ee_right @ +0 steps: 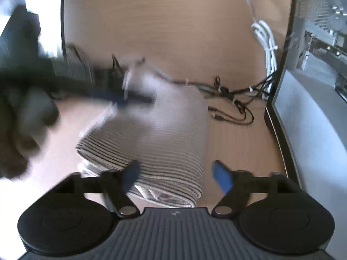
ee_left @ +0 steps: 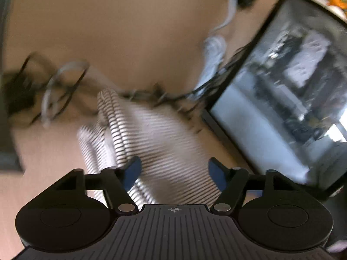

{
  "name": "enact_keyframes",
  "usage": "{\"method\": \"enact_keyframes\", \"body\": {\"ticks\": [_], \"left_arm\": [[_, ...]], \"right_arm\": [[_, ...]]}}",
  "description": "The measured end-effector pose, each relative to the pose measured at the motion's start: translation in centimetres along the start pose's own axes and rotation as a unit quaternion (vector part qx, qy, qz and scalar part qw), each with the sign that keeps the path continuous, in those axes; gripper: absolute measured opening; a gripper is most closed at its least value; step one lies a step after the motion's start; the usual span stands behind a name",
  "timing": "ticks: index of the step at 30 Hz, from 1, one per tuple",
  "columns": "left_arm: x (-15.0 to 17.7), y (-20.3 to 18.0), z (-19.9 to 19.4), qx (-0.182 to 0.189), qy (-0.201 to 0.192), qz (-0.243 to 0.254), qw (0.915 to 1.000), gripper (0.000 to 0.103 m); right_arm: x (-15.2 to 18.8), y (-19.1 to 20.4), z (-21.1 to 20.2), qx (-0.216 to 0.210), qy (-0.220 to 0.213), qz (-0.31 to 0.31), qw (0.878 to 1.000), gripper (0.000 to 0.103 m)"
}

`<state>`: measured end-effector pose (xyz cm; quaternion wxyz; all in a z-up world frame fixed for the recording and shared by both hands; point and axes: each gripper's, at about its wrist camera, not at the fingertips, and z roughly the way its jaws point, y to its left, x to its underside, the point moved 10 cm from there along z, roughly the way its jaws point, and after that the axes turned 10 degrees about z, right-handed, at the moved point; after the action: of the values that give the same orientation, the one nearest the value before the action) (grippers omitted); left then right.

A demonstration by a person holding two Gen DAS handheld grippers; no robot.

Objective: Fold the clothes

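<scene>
The white garment with thin dark stripes (ee_right: 164, 134) lies on the light wooden tabletop (ee_right: 173, 28) as a compact, layered bundle: in the right wrist view its doubled edges stack at the near end, and a rolled or folded ridge runs along one side in the left wrist view. It sits between a dark-framed glossy monitor screen (ee_left: 288, 99) and a tangle of black and white cables (ee_right: 234, 95), which lies just beside the far edge of the cloth. The right gripper (ee_right: 176, 173) hovers over the near end with its jaws spread and nothing between them; the left gripper (ee_left: 173, 169) is likewise over the stripes with jaws spread and empty, and it shows as a dark, badly blurred shape (ee_right: 65, 82) crossing the far corner in the right wrist view. My reading is that the bundle fits either a fold nearly finished and being let go, or a bundle about to be taken up for another fold; the pictures do not settle which. Either way, good handling means working the stacked edges together so that no single layer slides out, keeping the jaws low and square to the edge, and staying clear of the cables, which could snag the far corner and drag the layers askew.
</scene>
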<state>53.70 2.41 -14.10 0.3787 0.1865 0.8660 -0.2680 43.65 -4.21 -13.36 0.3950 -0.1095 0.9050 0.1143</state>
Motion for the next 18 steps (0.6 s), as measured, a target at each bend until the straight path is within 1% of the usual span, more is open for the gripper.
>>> {"method": "enact_keyframes", "body": {"ticks": [4,6,8,9,11,13,18], "left_arm": [[0.5,0.9,-0.5,0.008,0.003,0.003,1.0000,0.067],[0.5,1.1,-0.4,0.009,0.004,0.011,0.9999,0.064],[0.7,1.4,-0.6,0.011,0.004,0.012,0.9999,0.064],[0.7,1.5,-0.6,0.013,0.004,0.012,0.9998,0.064],[0.7,1.3,-0.4,0.013,0.006,0.015,0.9998,0.064],[0.8,1.3,-0.5,0.011,0.007,0.021,0.9997,0.064],[0.9,1.6,-0.8,0.017,0.007,0.018,0.9997,0.064]], "right_arm": [[0.0,0.9,1.2,0.001,0.000,0.003,1.000,0.081],[-0.1,1.4,1.7,0.001,0.001,0.005,1.000,0.083],[-0.1,1.9,2.3,0.002,0.001,0.006,1.000,0.084],[-0.1,2.1,2.6,0.002,0.001,0.007,1.000,0.087],[-0.1,2.6,3.2,0.003,0.001,0.009,1.000,0.095],[-0.1,3.0,3.8,0.003,0.001,0.010,1.000,0.096],[-1.4,2.4,3.0,-0.042,-0.006,0.043,0.998,0.096]]}}
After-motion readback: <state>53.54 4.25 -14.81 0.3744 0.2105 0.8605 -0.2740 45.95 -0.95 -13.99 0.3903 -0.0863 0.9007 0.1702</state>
